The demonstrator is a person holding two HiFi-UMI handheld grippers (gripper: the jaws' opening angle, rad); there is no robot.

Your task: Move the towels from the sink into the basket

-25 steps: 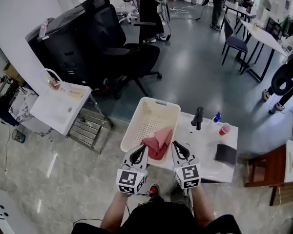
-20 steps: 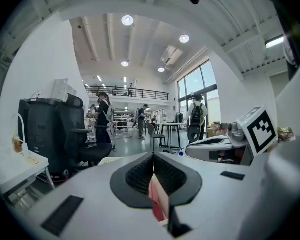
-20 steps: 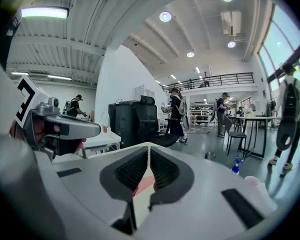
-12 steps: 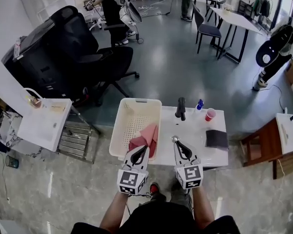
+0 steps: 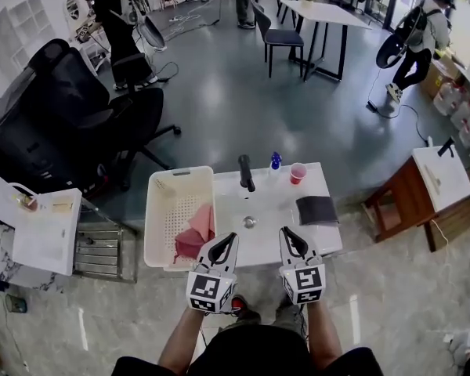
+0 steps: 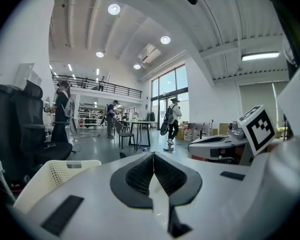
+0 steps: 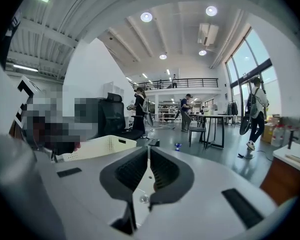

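Pink towel (image 5: pixel 194 233) lies in the white basket (image 5: pixel 160 210) at left, no longer between the tongs; left gripper (image 5: pixel 225 244) and right gripper (image 5: pixel 290 240), both closed and empty, have drawn back to the sink's (image 5: pixel 270 210) near edge. Only the head view shows the towel

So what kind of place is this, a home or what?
Likely an open lab or workshop, not a home: a freestanding sink unit on bare floor, an office chair and a work table beyond.
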